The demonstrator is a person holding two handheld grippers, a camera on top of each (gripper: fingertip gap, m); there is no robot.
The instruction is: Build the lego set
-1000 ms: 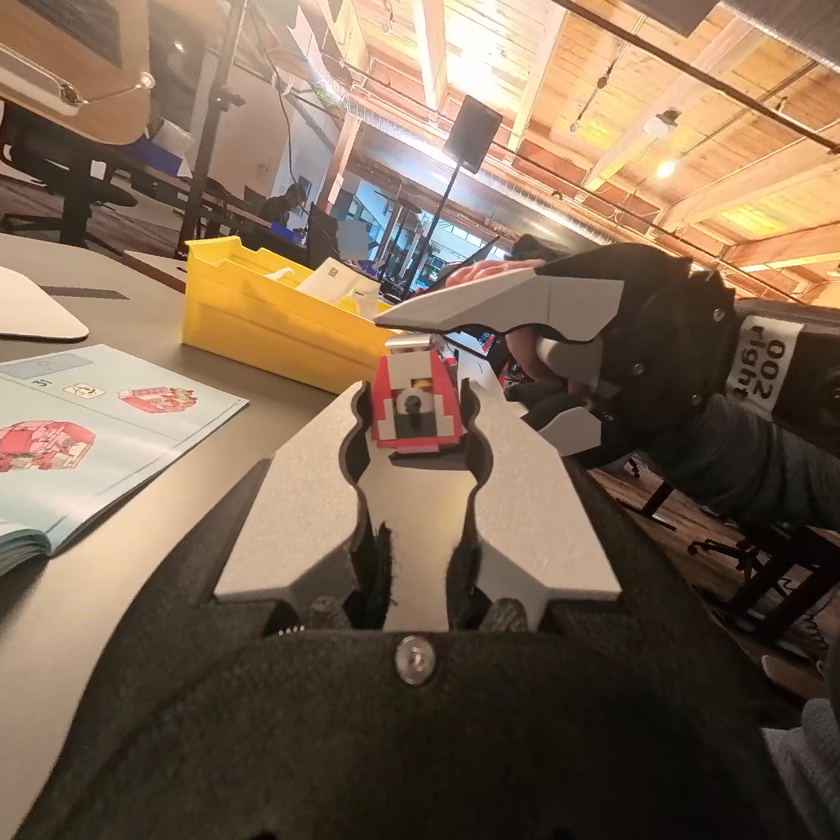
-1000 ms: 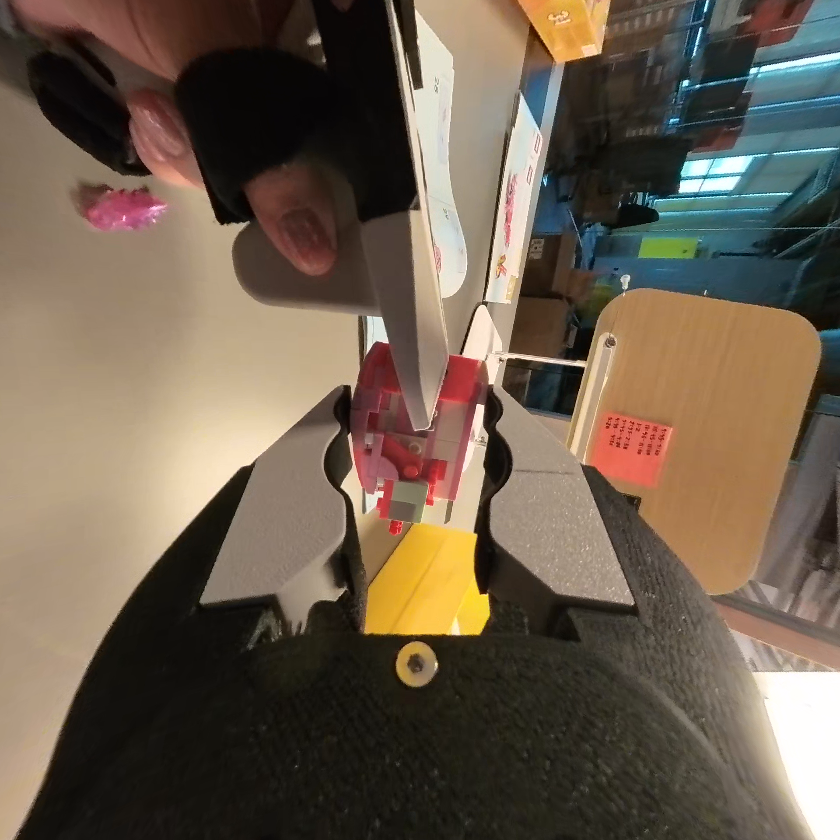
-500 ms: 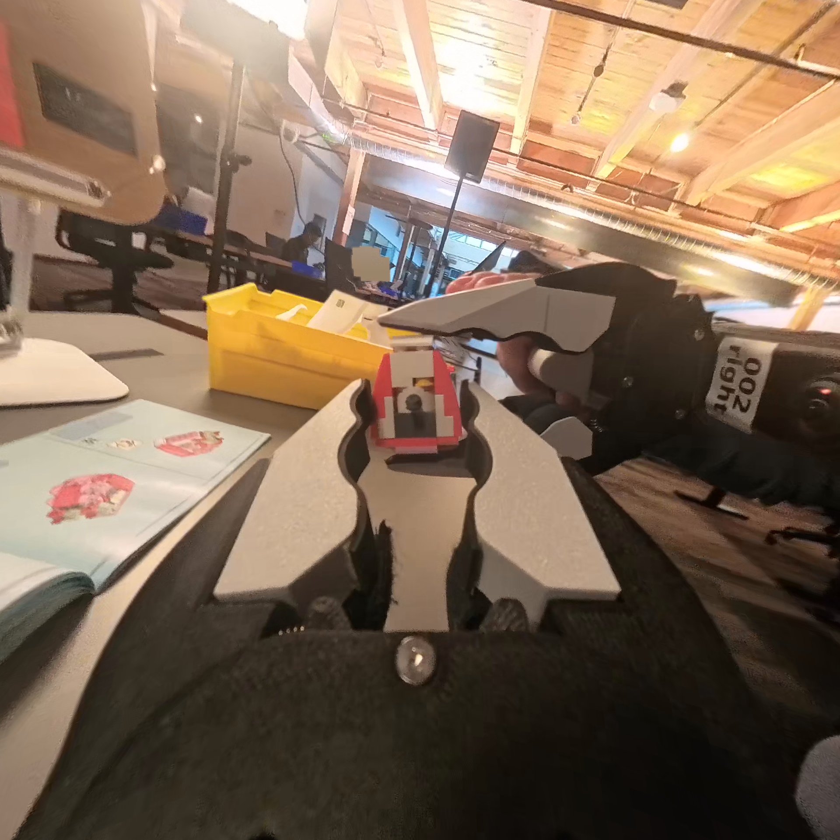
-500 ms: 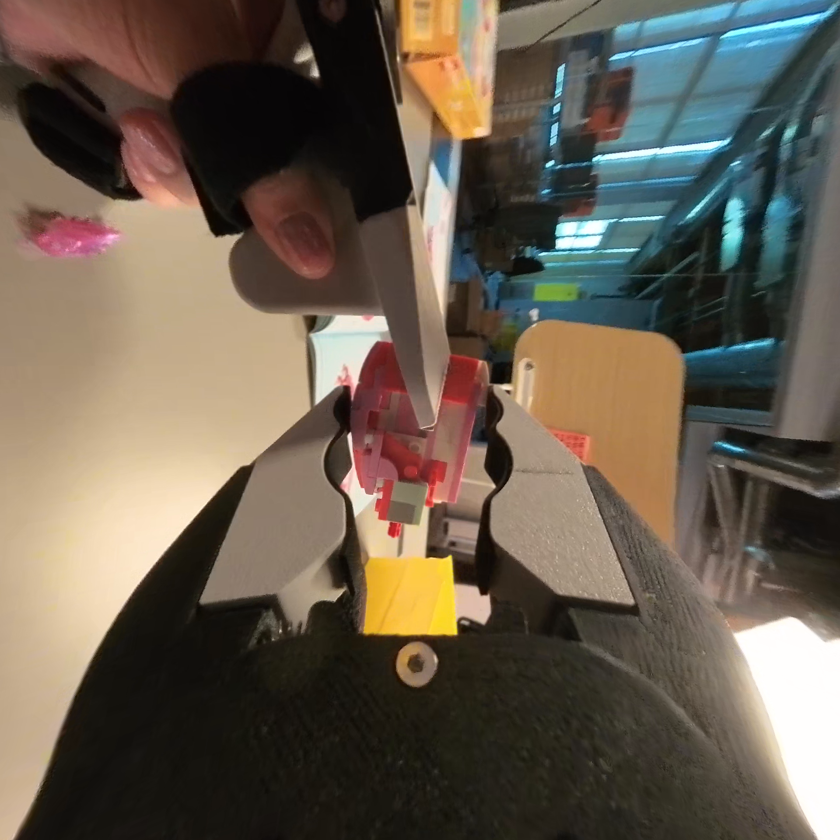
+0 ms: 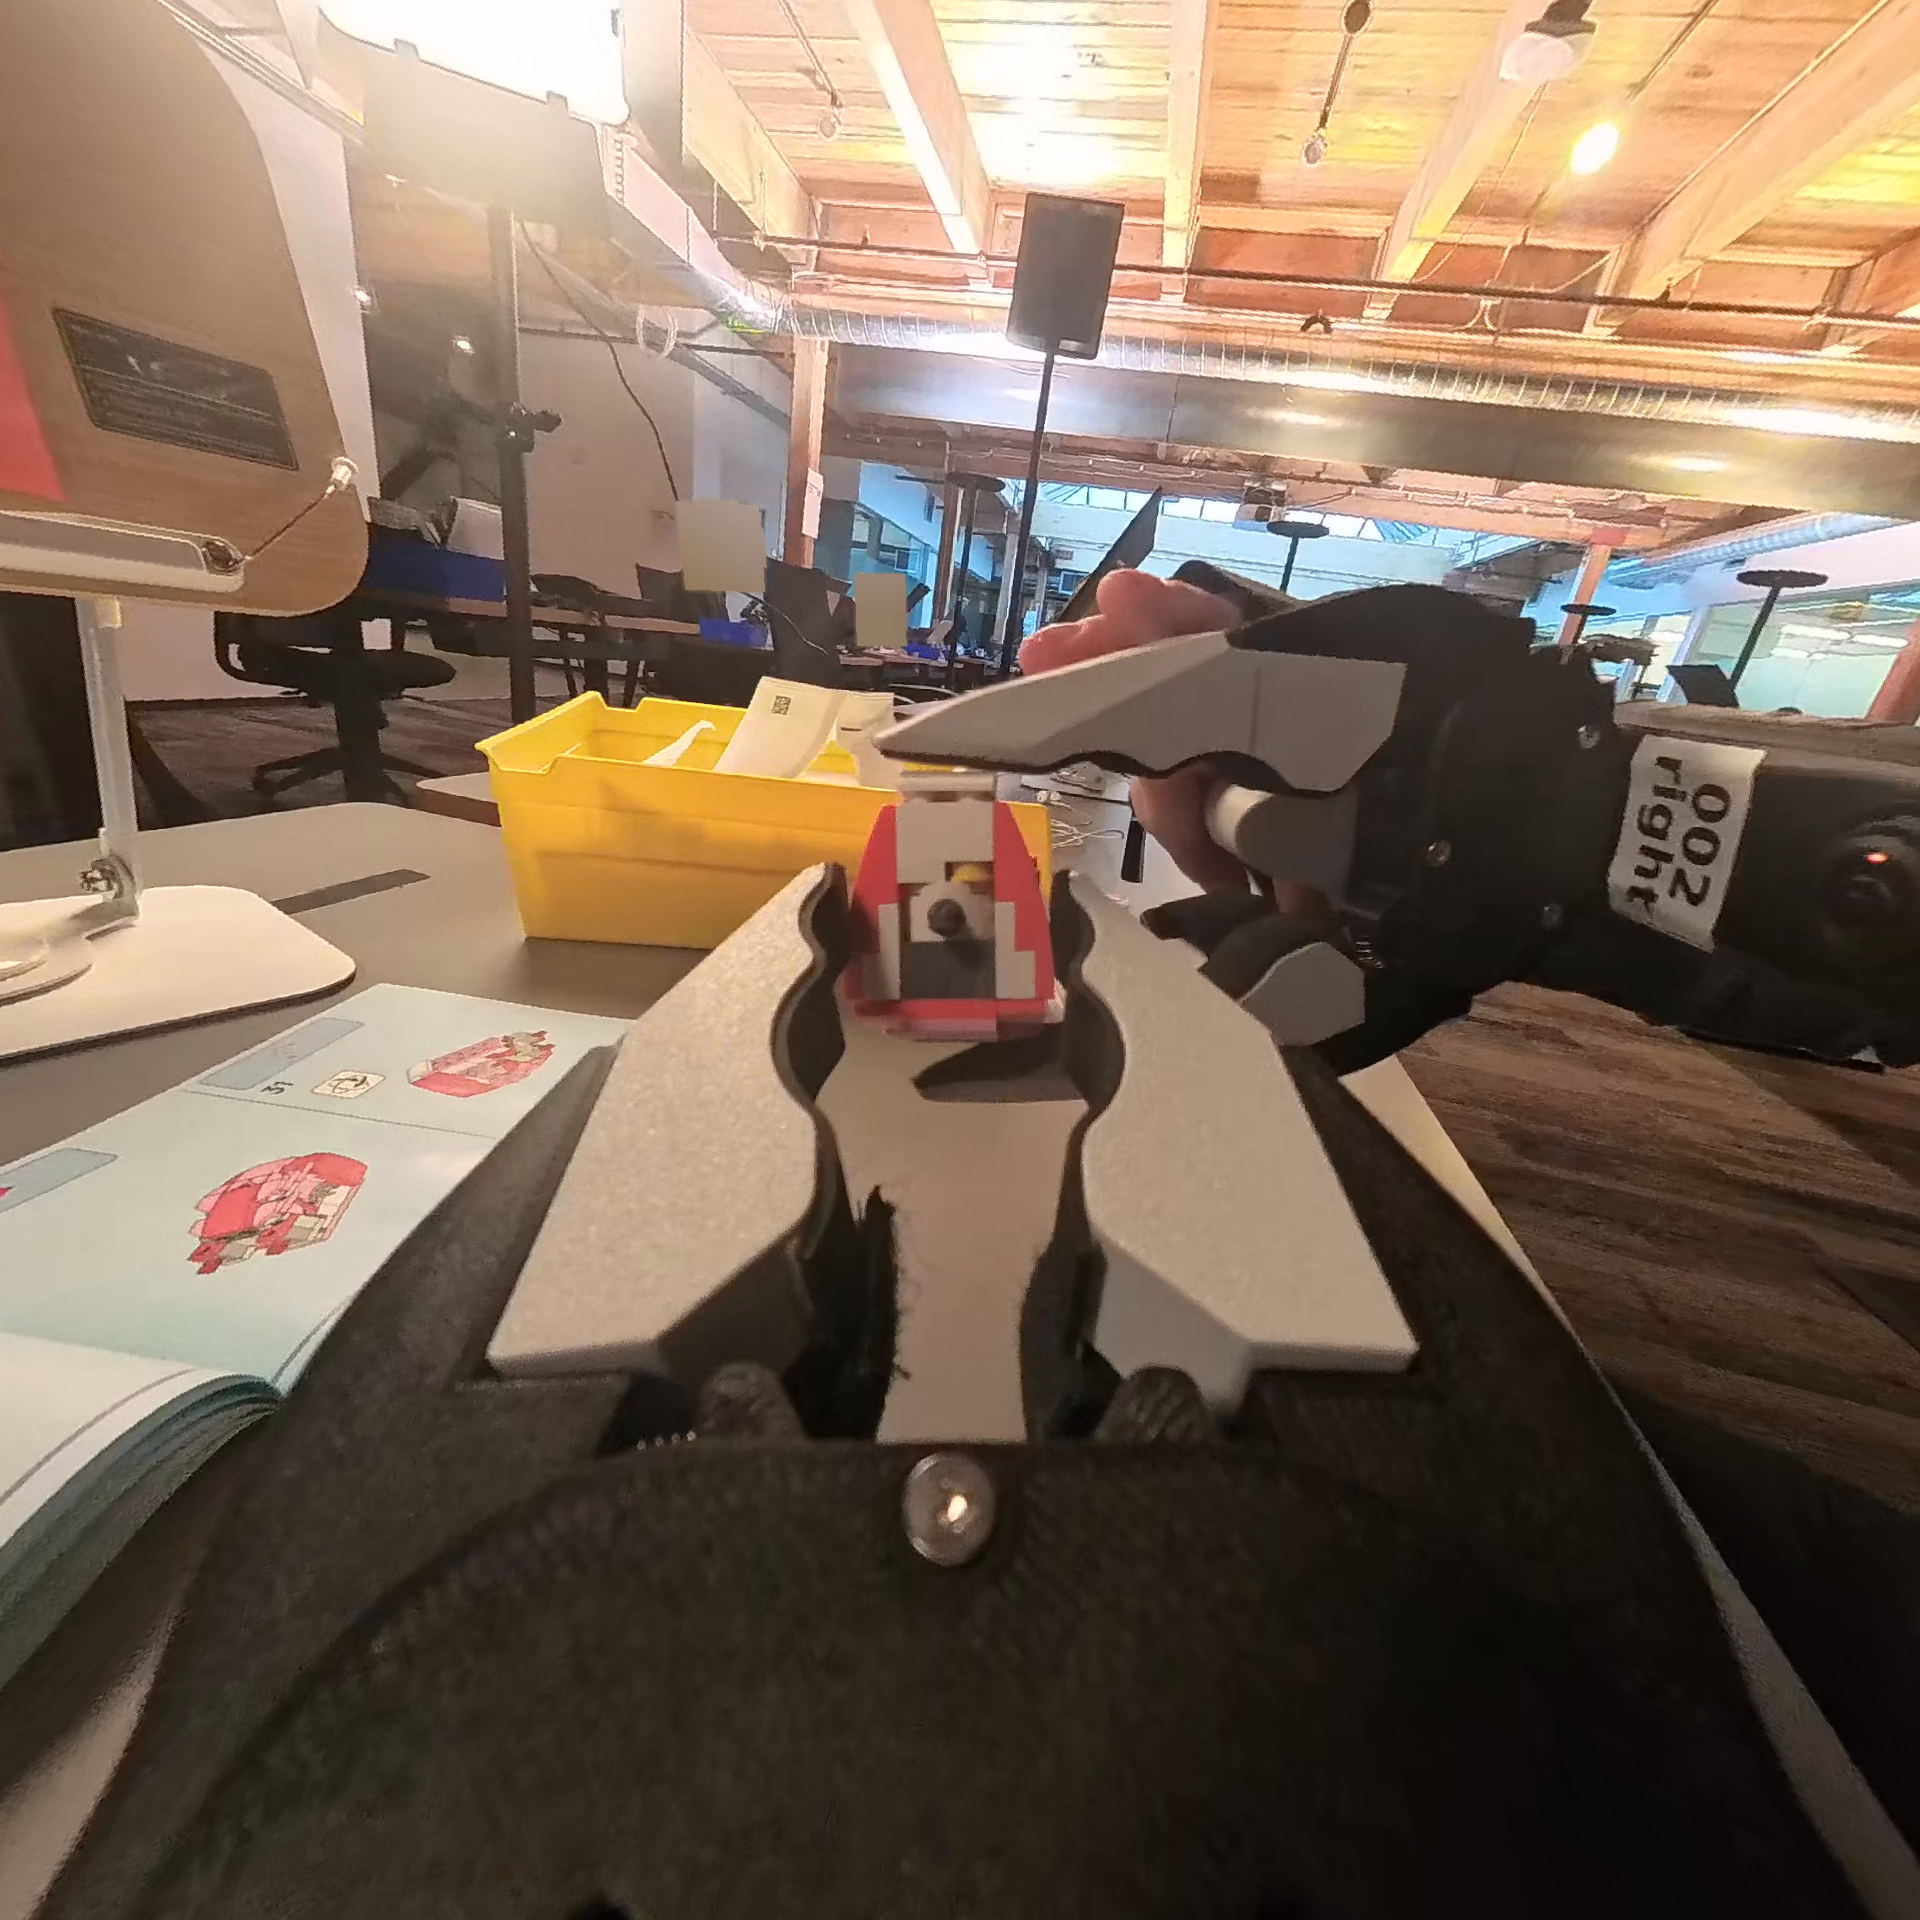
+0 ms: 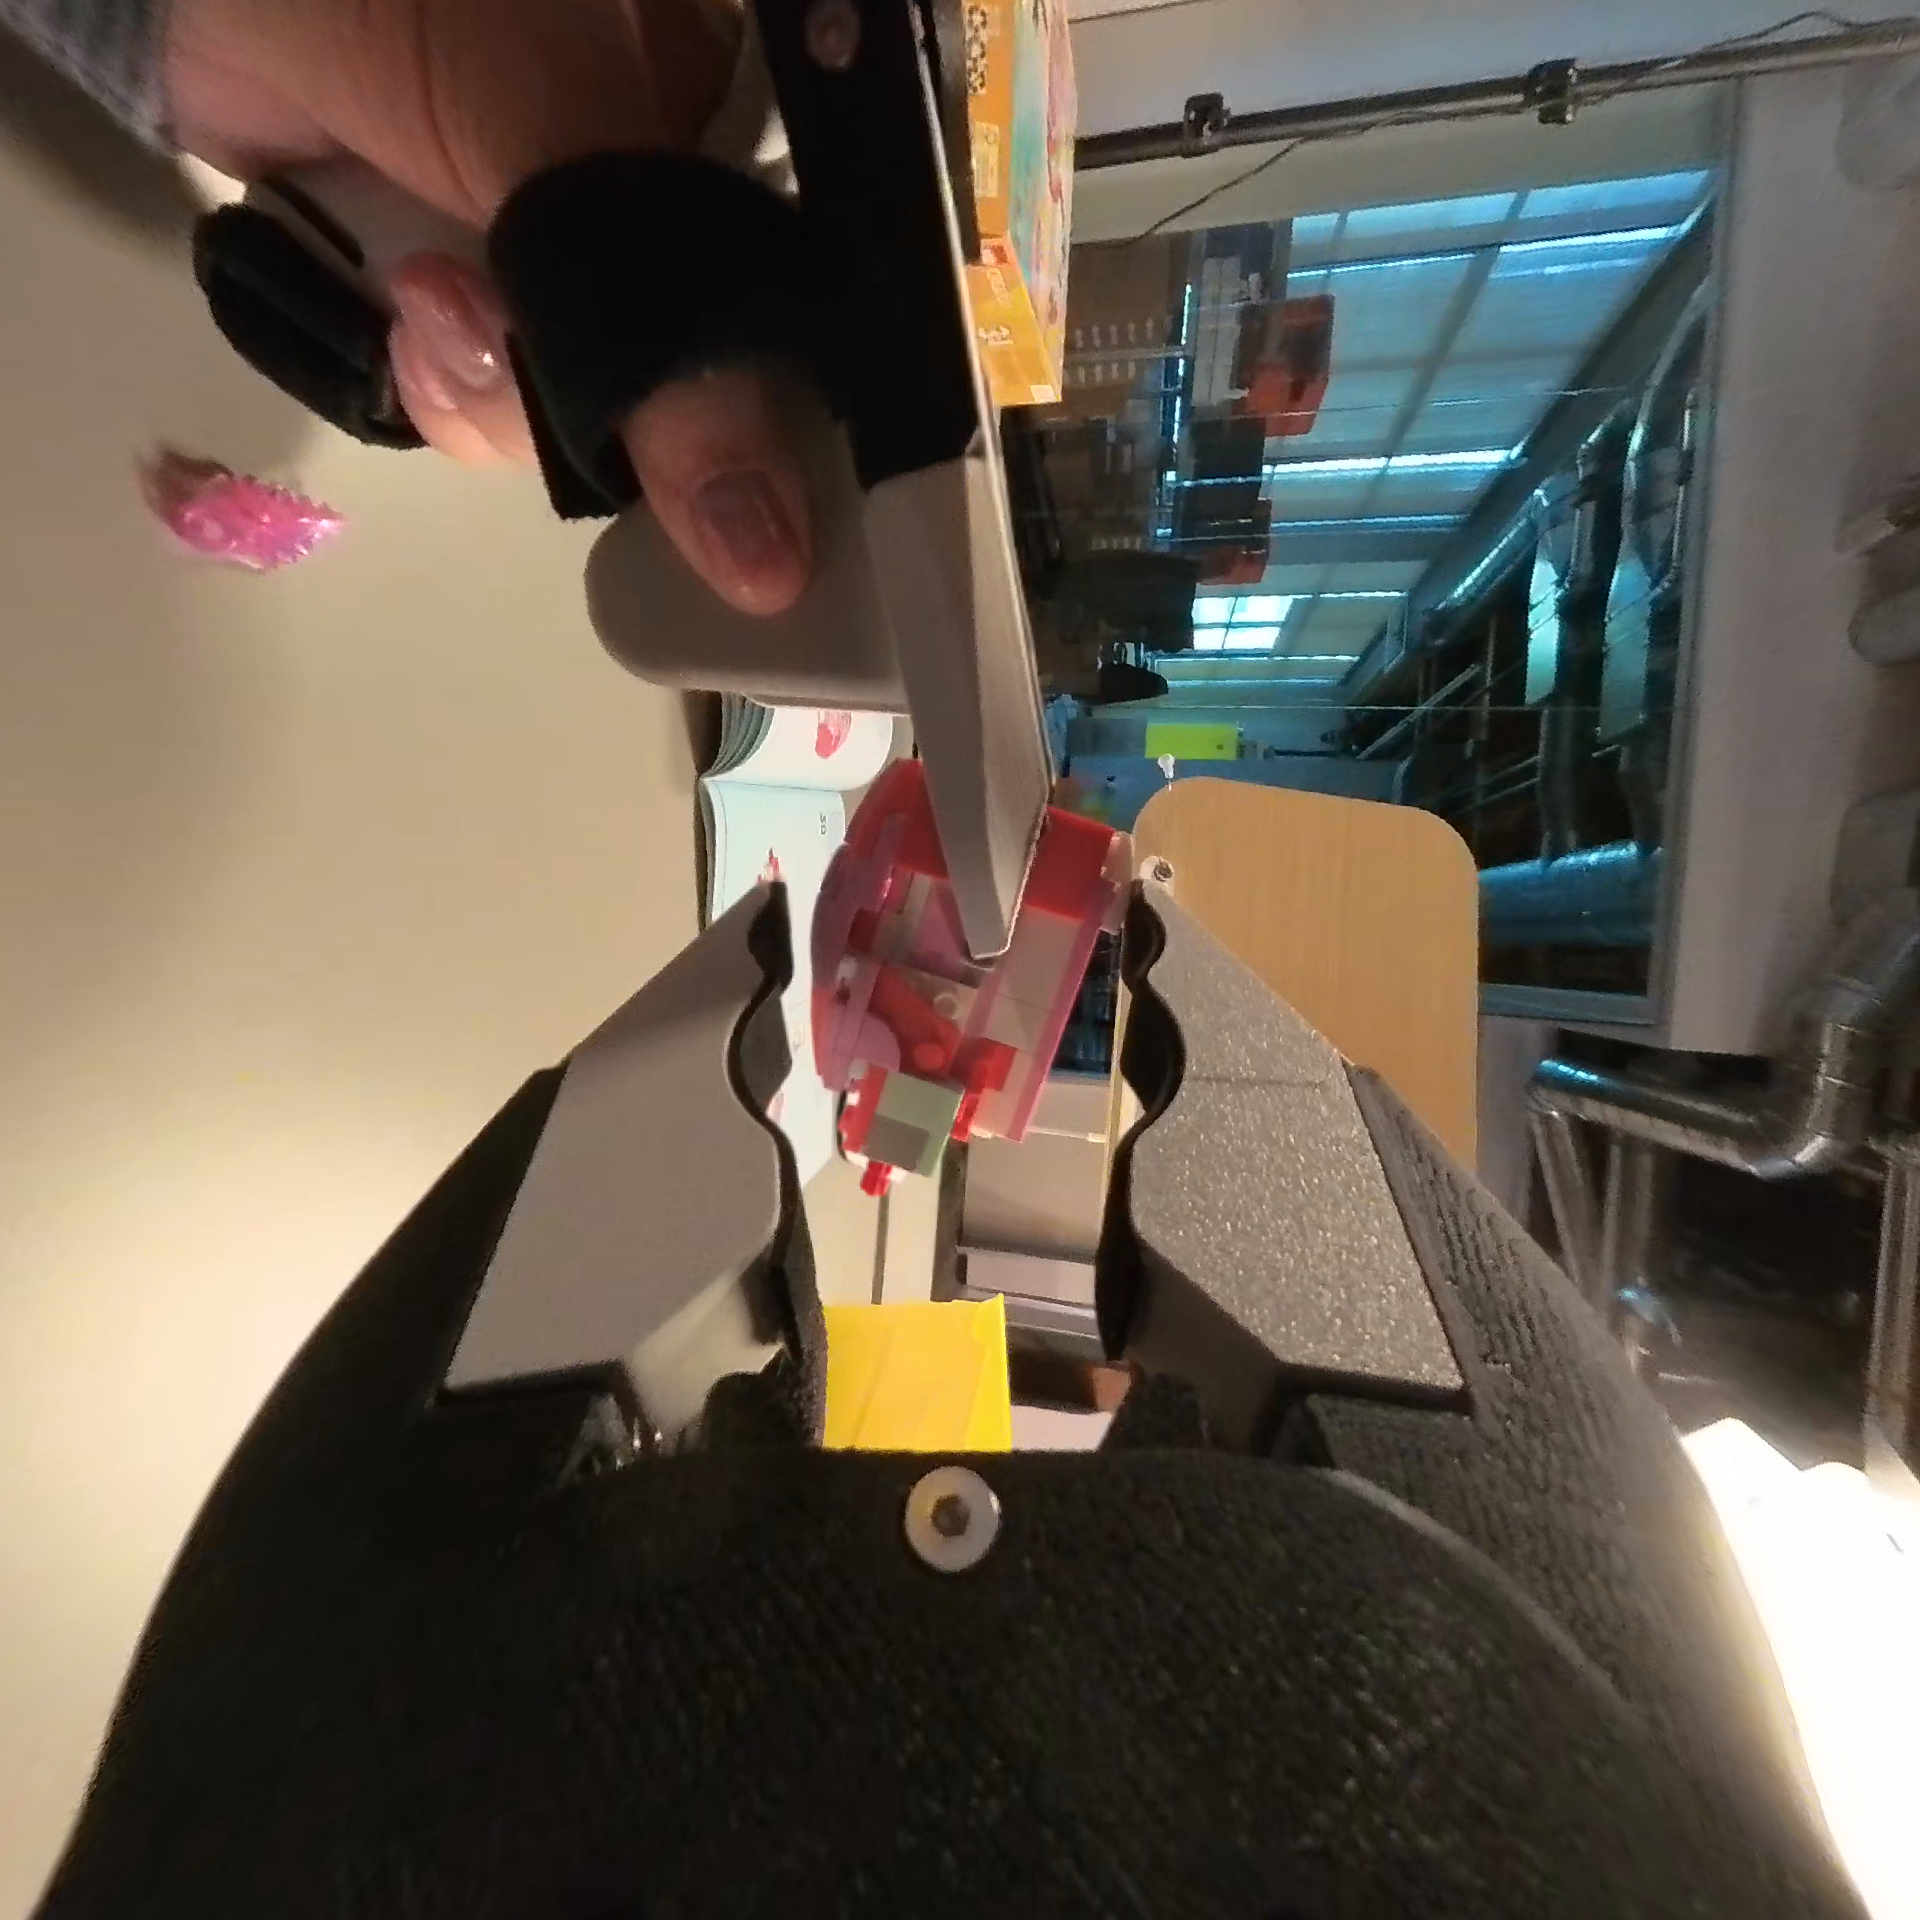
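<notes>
Left wrist view: left gripper (image 5: 951,935) fingers clamp red-white brick model (image 5: 951,925); right gripper (image 6: 951,997) fingers wide, seemingly not pressing it; white label on right gripper.

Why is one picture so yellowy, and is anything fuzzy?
Left wrist view: warm ceiling lights glare and wash out the top left; the brick model looks slightly soft. Right wrist view: the table glows dim yellow, and the pink bag is blurred.

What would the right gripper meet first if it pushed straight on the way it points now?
The red and pink brick model, almost at once: it already sits between the right gripper's open fingers, held by the left gripper. Beyond it lies the left gripper's finger, though depth is hard to judge.
</notes>
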